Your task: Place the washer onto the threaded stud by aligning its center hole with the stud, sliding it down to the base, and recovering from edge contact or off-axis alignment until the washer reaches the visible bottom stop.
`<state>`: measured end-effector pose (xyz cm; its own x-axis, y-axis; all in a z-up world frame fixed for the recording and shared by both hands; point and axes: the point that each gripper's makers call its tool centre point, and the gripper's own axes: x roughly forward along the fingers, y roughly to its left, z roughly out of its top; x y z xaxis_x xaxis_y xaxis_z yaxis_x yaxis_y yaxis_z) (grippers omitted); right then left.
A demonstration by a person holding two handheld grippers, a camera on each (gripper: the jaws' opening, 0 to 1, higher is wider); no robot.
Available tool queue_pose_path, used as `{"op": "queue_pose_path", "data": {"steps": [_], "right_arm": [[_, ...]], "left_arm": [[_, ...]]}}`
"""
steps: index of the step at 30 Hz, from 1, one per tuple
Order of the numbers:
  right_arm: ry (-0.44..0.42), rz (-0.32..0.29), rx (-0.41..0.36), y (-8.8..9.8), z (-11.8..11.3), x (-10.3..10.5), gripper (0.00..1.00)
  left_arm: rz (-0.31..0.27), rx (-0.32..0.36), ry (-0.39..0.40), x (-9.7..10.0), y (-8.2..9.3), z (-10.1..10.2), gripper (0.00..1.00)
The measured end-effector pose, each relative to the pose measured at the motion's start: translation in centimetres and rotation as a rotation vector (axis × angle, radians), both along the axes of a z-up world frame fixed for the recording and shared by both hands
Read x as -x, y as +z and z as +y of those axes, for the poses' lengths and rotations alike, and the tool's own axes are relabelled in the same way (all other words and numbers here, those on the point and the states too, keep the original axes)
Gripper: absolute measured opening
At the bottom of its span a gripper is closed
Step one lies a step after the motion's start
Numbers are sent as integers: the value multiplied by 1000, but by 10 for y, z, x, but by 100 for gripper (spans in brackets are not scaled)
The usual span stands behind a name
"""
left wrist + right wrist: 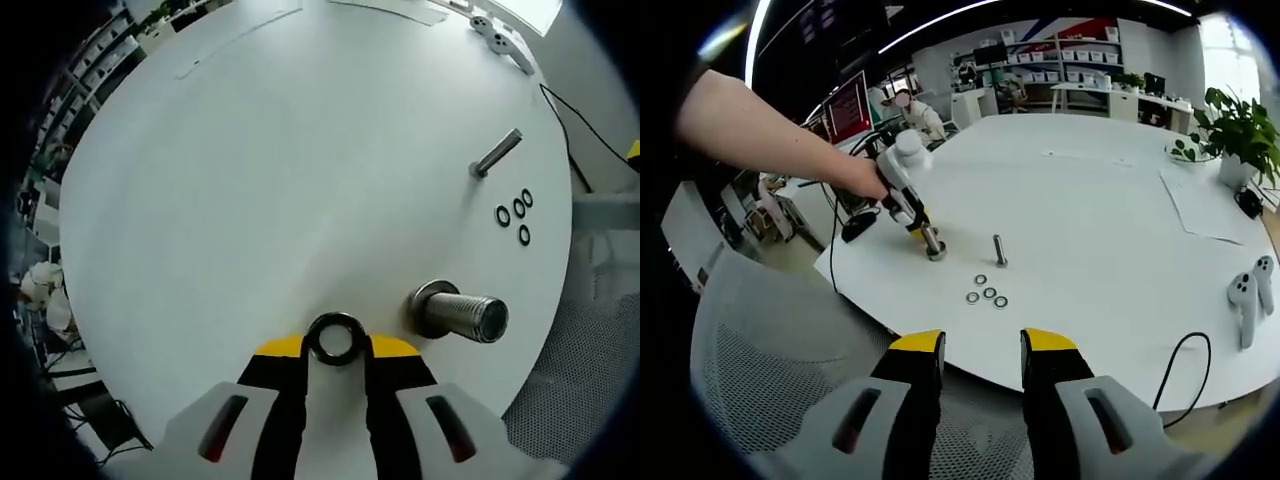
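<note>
A dark ring washer (pixel 335 338) sits pinched between the yellow tips of my left gripper (pixel 335 345), just above the white table (pixel 280 180). The large threaded stud (pixel 462 313) stands on its flanged base to the right of the washer, apart from it. In the right gripper view the left gripper (pixel 912 215), held by a person's hand, hovers beside the top of that stud (pixel 933 244). My right gripper (pixel 983 350) stands open off the table's near edge, with nothing between its fingers.
A smaller bolt (pixel 497 152) (pixel 999 250) stands beyond the stud, with several small washers (pixel 515 215) (pixel 986 292) near it. Two white controllers (pixel 1246 292), a black cable (pixel 1180 358), paper sheets and a potted plant (pixel 1238 130) lie on the table. A mesh chair (pixel 770 370) is below its edge.
</note>
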<state>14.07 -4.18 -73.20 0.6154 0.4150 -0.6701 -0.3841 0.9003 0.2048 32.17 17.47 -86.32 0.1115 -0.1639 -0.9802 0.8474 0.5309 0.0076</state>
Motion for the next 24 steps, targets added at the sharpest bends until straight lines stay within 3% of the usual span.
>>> {"op": "queue_pose_path", "data": {"steps": [12, 24], "right_arm": [[-3, -9, -10, 2, 1, -2, 33], [14, -13, -16, 3, 4, -1, 33]], "left_arm": [[18, -32, 14, 27, 5, 11, 19], [-9, 75, 100, 22, 36, 0, 19]]}}
